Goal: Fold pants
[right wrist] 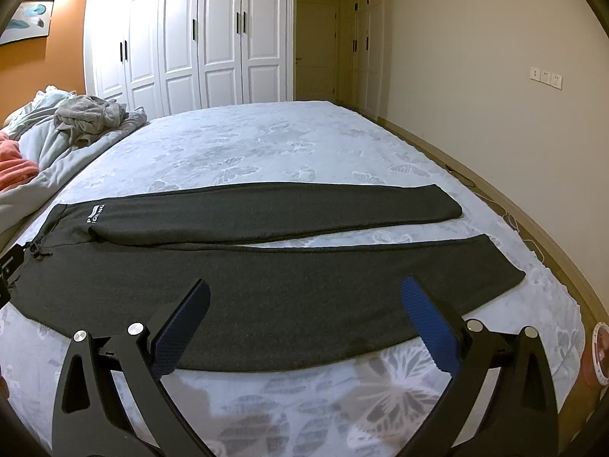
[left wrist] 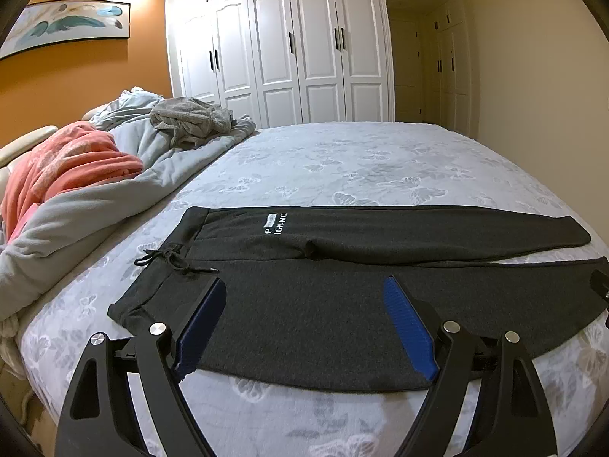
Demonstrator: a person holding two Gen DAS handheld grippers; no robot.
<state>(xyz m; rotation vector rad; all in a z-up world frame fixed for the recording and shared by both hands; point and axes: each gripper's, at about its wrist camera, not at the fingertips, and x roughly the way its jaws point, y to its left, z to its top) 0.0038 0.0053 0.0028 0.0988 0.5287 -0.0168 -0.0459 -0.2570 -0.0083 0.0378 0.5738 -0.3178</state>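
Observation:
Dark grey pants lie flat across the bed, waistband and drawstring at the left, both legs running right, with white lettering on the far leg. My left gripper is open and empty, hovering over the near leg close to the waist. In the right wrist view the pants show with a gap between the leg ends. My right gripper is open and empty over the near leg's middle. The left gripper's edge shows in that view by the waistband.
The bed has a pale butterfly-patterned cover. A grey duvet, a coral blanket and a grey garment are piled at the left. White wardrobes stand behind. A round object sits on the floor at right.

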